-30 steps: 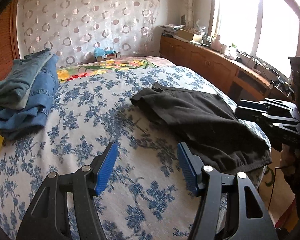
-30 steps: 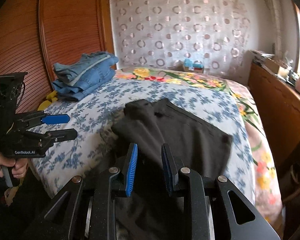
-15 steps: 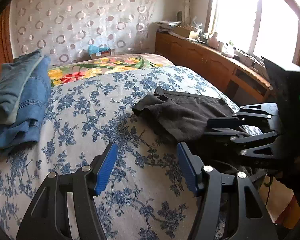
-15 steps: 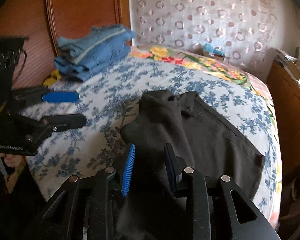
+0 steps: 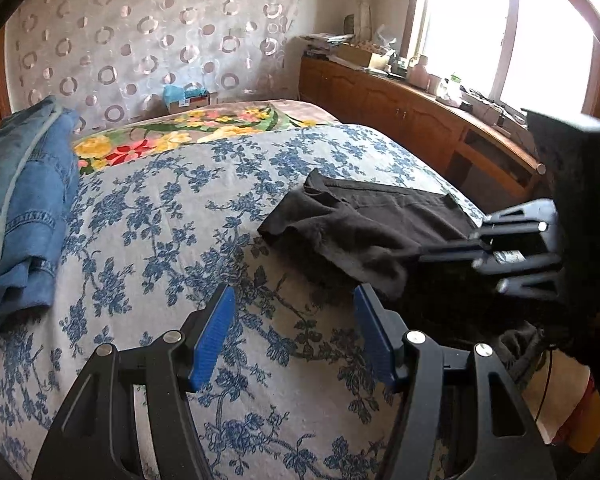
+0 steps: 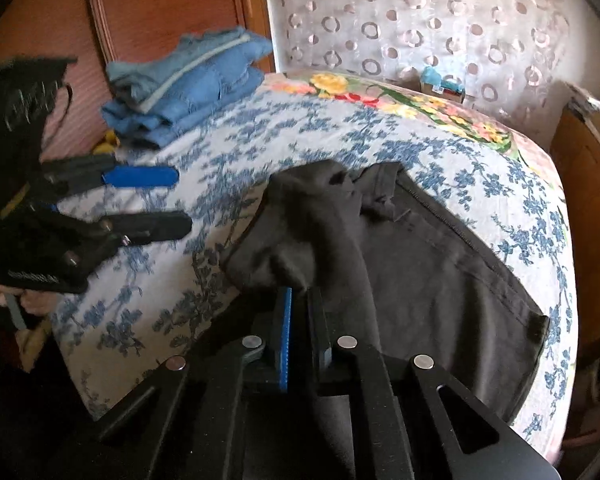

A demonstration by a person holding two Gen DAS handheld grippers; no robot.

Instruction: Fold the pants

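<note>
Black pants (image 6: pixel 428 264) lie on the blue-flowered bedspread (image 6: pixel 204 184), partly bunched toward the near edge. My right gripper (image 6: pixel 300 300) is shut on a fold of the pants' near edge and lifts it slightly. In the left wrist view the pants (image 5: pixel 364 220) lie to the right, with the right gripper (image 5: pixel 424 258) pinching the cloth. My left gripper (image 5: pixel 294 332) is open and empty above the bedspread (image 5: pixel 172 240), left of the pants. It also shows in the right wrist view (image 6: pixel 156 196), open.
A stack of folded blue jeans (image 5: pixel 16 200) sits at the bed's far left, also in the right wrist view (image 6: pixel 180 88). A wooden sideboard (image 5: pixel 412 120) with clutter runs under the window at right. A floral blanket (image 5: pixel 188 132) covers the bed's far end.
My right gripper has closed from partly open onto the pants' near edge and pulled the cloth up into a bunch. My left gripper stays open and has shifted slightly.
</note>
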